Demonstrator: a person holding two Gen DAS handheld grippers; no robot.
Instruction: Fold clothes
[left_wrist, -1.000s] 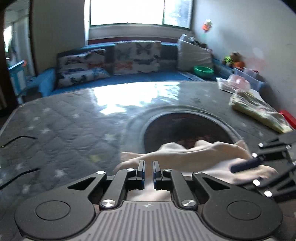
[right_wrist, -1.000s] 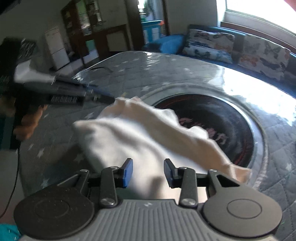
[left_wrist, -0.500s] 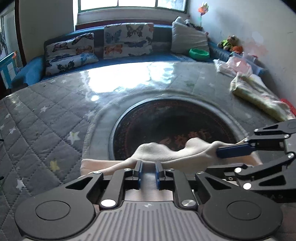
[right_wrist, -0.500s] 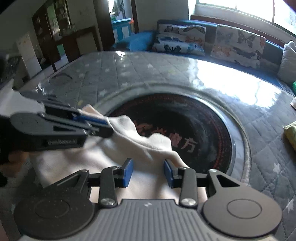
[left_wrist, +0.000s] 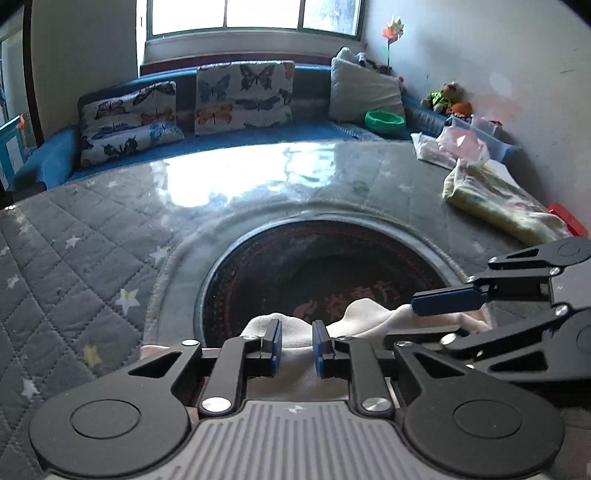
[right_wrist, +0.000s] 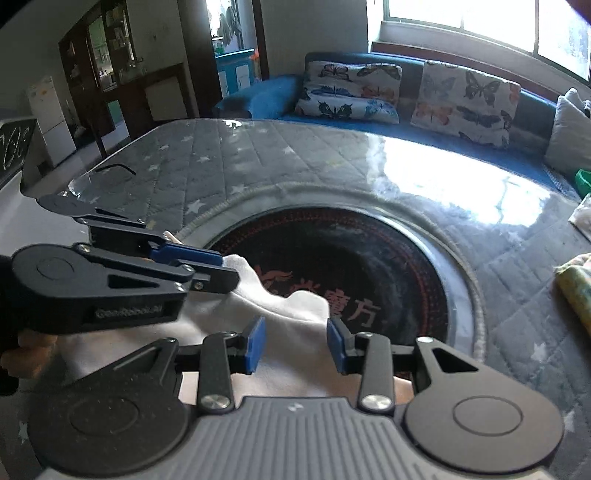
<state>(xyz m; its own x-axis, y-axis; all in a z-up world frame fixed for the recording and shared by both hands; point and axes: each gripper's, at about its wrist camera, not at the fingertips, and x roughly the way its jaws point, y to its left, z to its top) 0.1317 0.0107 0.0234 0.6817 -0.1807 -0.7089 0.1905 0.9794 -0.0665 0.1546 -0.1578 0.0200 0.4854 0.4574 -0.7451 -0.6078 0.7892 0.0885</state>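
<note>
left wrist view low, close over grey quilted star-print table cover (left_wrist: 92, 258), facing window; right wrist view angled leftward toward doorway; both share dark round centre panel (left_wrist: 314, 266) (right_wrist: 369, 258), blue sofa (left_wrist: 48, 158) (right_wrist: 266, 96).

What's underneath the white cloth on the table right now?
The white cloth lies partly over the dark round inset with red characters and partly over the grey quilted cover. Whatever sits directly beneath its folds is hidden. Both tongs are open above it.

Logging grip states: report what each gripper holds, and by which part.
Nothing is held. The left gripper and the right gripper both stand open over the cream cloth, which lies on the table with no fold clamped.
</note>
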